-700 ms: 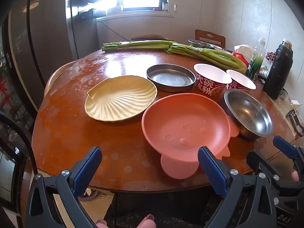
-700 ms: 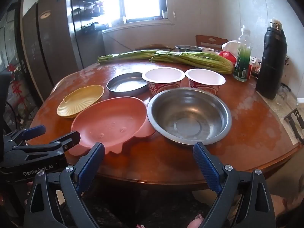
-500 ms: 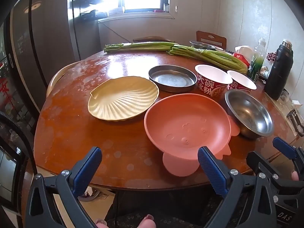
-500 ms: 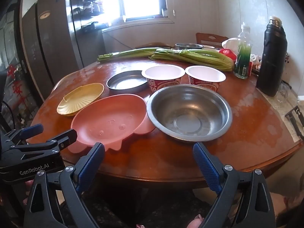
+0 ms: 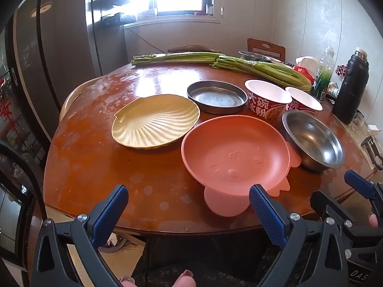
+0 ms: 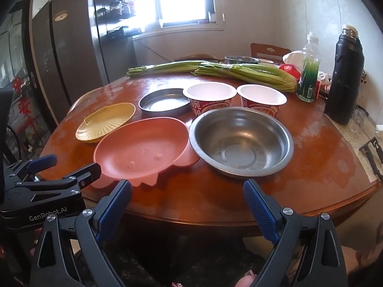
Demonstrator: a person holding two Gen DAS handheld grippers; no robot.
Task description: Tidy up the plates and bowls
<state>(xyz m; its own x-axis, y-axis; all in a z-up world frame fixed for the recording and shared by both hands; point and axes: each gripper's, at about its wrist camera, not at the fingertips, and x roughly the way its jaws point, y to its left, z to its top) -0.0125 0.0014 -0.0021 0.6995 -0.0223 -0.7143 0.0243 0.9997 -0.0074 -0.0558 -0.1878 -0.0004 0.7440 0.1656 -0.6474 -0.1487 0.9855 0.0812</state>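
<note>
Now slightly closer to the pink plate [image 5: 235,153], jaws wide.

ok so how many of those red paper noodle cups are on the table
2. One paper cup stands behind the steel bowl, right of the flat steel pan; the other cup is just right of it, nearer the black flask. None seem hidden.

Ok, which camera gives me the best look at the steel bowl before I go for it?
The right wrist view: the steel bowl sits dead centre ahead of the open right gripper, with its whole rim and inside visible. In the left wrist view the steel bowl lies off to the right, distorted, its near-left edge beside the pink plate.
</note>
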